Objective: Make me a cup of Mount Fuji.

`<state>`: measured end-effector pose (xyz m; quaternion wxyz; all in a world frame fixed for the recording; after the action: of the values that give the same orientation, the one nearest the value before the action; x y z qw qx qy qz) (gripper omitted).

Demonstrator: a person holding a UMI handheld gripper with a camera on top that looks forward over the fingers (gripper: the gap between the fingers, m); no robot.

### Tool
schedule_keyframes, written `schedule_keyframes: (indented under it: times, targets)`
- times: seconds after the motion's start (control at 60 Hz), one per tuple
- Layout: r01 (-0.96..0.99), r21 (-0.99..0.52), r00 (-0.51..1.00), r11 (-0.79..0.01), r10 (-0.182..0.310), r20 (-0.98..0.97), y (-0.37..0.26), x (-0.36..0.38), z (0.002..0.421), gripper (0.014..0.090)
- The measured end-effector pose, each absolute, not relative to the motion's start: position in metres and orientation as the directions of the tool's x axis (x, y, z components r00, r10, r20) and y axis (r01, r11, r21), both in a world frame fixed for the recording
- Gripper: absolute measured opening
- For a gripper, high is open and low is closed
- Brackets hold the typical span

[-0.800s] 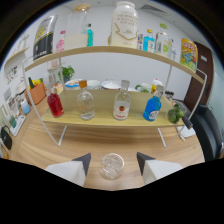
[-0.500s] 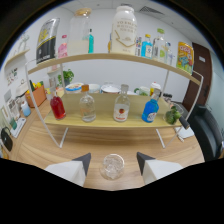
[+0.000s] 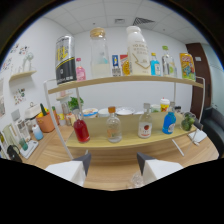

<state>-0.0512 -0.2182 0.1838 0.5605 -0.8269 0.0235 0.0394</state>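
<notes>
My gripper (image 3: 114, 163) is open, its two pale fingers (image 3: 75, 170) spread over a wooden table. A clear glass (image 3: 134, 181) shows only faintly low between them, nearer the right finger, and is mostly hidden. Beyond the fingers stands a two-level wooden shelf (image 3: 125, 144). Its lower board carries a red-liquid bottle (image 3: 81, 131), a clear bottle with an orange cap (image 3: 113, 129), a clear bottle with a red label (image 3: 145, 125) and a blue bottle (image 3: 169, 121).
The upper board holds a black and yellow canister (image 3: 65, 60), a tall glass bottle (image 3: 100, 52), a big white jug (image 3: 137, 50) and a yellow packet (image 3: 186, 65). An orange pot (image 3: 45, 121) and small items stand left of the shelf. Plates (image 3: 90, 112) lie behind the bottles.
The shelf now looks closer and its bottles sit lower in view. The glass has slid down and rightward between the fingers and is now mostly out of sight.
</notes>
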Motion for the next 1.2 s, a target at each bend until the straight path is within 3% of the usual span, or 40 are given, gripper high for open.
schedule_keyframes:
  times: [0.267, 0.333, 0.533, 0.817, 0.967, 1.083, 1.2]
  targets:
    - [-0.041, -0.97, 0.999, -0.24, -0.032, -0.035, -0.128, -0.047, 0.202, 0.0827]
    - [-0.045, -0.967, 0.998, -0.251, -0.048, -0.034, -0.114, -0.045, 0.198, 0.0715]
    - [-0.012, -0.97, 1.0, -0.241, -0.03, -0.005, -0.1, -0.046, 0.192, 0.037]
    - [-0.018, -0.971, 1.0, -0.239, -0.021, -0.014, -0.108, -0.045, 0.196, 0.0357]
    - [-0.017, -0.974, 0.999, -0.225, 0.026, -0.024, -0.141, -0.059, 0.208, 0.0354]
    - [-0.037, -0.964, 0.997, -0.263, 0.051, -0.052, -0.171, -0.071, 0.19, 0.0354]
    - [-0.113, -0.937, 0.991, -0.332, 0.031, -0.13, -0.193, -0.076, 0.157, 0.0355]
